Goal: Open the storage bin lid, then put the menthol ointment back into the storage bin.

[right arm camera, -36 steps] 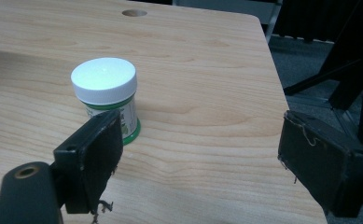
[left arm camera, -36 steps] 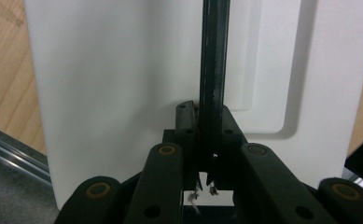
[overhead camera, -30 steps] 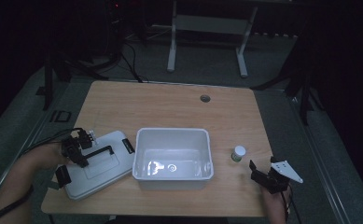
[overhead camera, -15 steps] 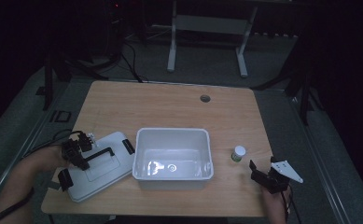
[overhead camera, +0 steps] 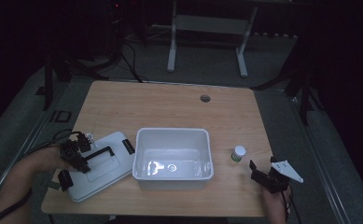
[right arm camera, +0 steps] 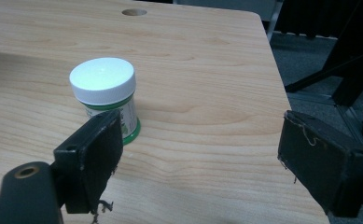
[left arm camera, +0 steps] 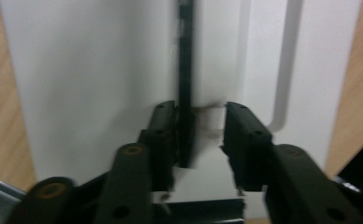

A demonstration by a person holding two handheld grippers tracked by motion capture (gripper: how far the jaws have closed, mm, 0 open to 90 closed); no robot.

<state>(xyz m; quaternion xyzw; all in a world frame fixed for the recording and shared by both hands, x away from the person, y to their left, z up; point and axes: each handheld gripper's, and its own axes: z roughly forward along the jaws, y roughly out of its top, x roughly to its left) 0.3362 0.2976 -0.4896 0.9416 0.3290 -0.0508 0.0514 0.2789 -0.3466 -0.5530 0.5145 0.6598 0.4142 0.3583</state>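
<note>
A white lid (overhead camera: pixel 111 161) with a black handle (overhead camera: pixel 101 152) lies flat on the table, left of an open white bin (overhead camera: pixel 172 134). My left gripper (overhead camera: pixel 79 157) points down on the lid. In the left gripper view the handle bar (left arm camera: pixel 185 56) runs between the jaws, close against the left fingertip (left arm camera: pixel 163 121) with a gap to the right one. These jaws have just been opening, and the left gripper (left arm camera: pixel 195 112) stands open over the lid (left arm camera: pixel 76 70). My right gripper (right arm camera: pixel 202 128) is open near the table's front right corner, with a small white-capped jar (right arm camera: pixel 105 88) just beyond its left jaw.
The bin stands empty at the table's front middle. The jar (overhead camera: pixel 238 153) sits upright to the bin's right, with my right gripper (overhead camera: pixel 259 173) behind it. A cable hole (overhead camera: pixel 205 98) is at the back. The table edge (right arm camera: pixel 268 51) is close on the right.
In the high view both hands, the lid, the bin and the jar stay where they were. The left gripper's jaws sit a little wider around the handle.
</note>
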